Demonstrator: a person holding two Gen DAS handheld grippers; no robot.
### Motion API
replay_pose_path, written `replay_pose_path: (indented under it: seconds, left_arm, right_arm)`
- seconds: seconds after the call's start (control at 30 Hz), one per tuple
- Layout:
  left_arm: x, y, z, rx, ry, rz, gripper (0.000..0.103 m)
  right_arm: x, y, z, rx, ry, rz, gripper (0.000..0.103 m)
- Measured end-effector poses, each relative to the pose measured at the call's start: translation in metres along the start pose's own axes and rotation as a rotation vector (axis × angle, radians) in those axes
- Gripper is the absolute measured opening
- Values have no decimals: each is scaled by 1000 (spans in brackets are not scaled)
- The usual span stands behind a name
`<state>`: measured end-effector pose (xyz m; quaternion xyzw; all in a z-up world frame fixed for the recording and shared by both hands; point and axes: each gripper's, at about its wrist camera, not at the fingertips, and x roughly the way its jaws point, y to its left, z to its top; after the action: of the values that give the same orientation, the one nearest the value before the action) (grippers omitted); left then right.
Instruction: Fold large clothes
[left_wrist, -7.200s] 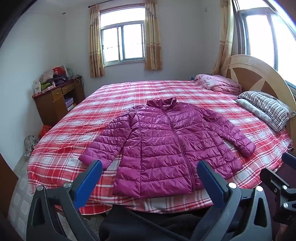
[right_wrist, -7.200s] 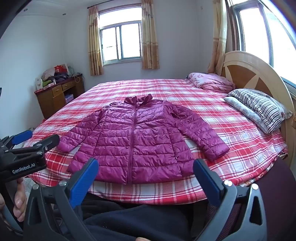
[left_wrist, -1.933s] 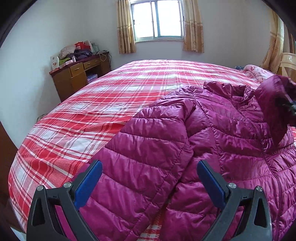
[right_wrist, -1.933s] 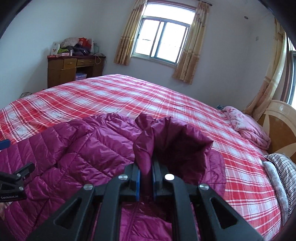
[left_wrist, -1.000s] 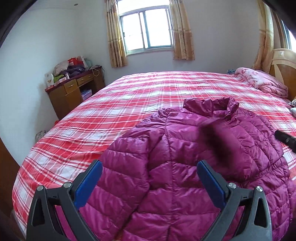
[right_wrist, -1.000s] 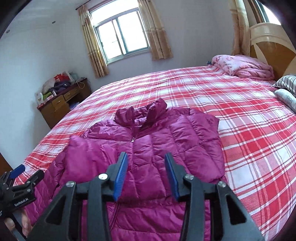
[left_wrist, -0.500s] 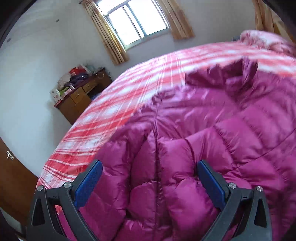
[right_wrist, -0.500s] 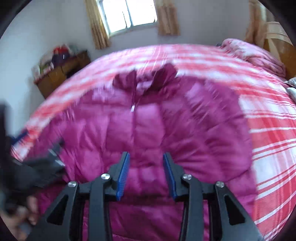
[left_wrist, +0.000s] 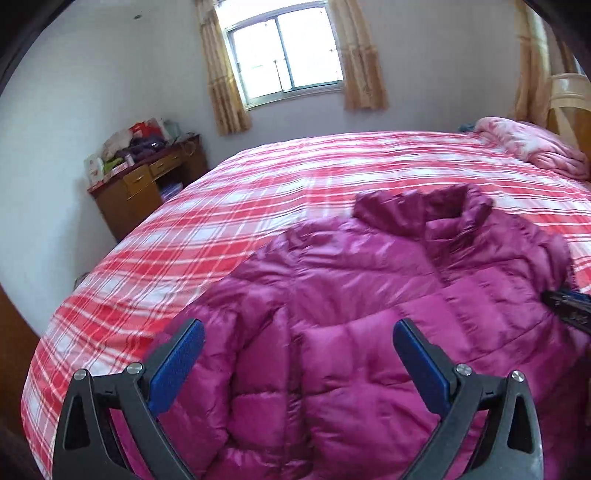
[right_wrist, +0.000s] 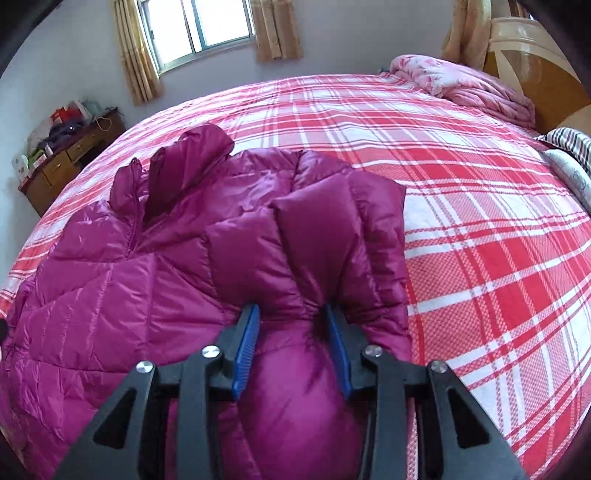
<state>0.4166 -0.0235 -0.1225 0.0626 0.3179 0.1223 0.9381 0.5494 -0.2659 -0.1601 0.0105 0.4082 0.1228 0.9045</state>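
On the red plaid bed (right_wrist: 480, 155), a magenta down jacket (right_wrist: 166, 266) is seen with both sleeves laid across its front, puffy fabric squeezed by the right gripper (right_wrist: 291, 332) at 6 o'clock, the left gripper (left_wrist: 295, 354) spread wide and empty, the body folds judged undone.

The magenta quilted puffer jacket (left_wrist: 369, 314) lies on the red-and-white plaid bedspread (right_wrist: 461, 184), collar toward the far window and its sleeve folded across its front. The wooden desk (left_wrist: 144, 192) stands off the bed's left side against the wall, with the pink folded blanket (right_wrist: 472, 85) at the bed's far right by the wooden headboard (right_wrist: 535, 74). The right gripper (right_wrist: 291, 350) has a fold of the jacket between its fingers, while the left gripper (left_wrist: 295, 358) is over the jacket's left part.
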Motion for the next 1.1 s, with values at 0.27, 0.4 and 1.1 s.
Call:
replay_pose_path:
  seconds: [0.27,0.4,1.1]
  left_arm:
    - [47,-45,-13,124,84,13,102]
    - [69,-37,-16,82,175,-48,102]
    - [87,-31,-21,-20,222,-89,102]
  right_arm:
    - [-17,2,26,38,-125,-5,45]
    - [26,-2,22,15,-15,4,45]
    - [-52,61,-21,-103,-34,59,75]
